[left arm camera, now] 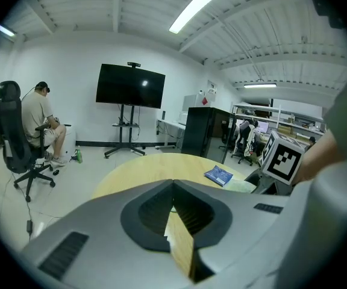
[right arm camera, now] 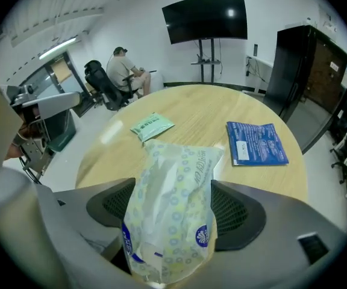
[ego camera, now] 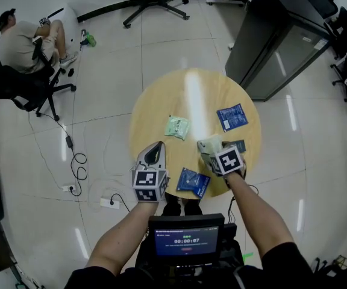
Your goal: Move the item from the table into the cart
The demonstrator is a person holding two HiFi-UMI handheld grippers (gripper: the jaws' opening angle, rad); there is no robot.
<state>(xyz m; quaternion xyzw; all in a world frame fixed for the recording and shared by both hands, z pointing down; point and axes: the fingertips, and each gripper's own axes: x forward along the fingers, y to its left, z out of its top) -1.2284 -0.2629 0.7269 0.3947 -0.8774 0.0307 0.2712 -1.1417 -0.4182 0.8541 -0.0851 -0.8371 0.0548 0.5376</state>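
My right hand-held gripper (right arm camera: 173, 188) has both pads pressed on the flanks of the tissue pack (right arm camera: 170, 221), at the near side of the bench (right arm camera: 203, 116). I judge the pack light, soft and crinkly, so a mid-body hold suits it. My left hand-held gripper (left arm camera: 173, 185) is closed and empty. The blue packet (right arm camera: 256, 143) and green packet (right arm camera: 152, 126) lie well apart. I see no cart.

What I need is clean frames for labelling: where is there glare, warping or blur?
Head view: a bright glare streak runs down the table, and the floor mirrors ceiling lights. Left gripper view: fisheye warping, dark corners, the lamp blown out. Right gripper view: the same warping bends the table edge; the packet, close to the lens, looks slightly soft.
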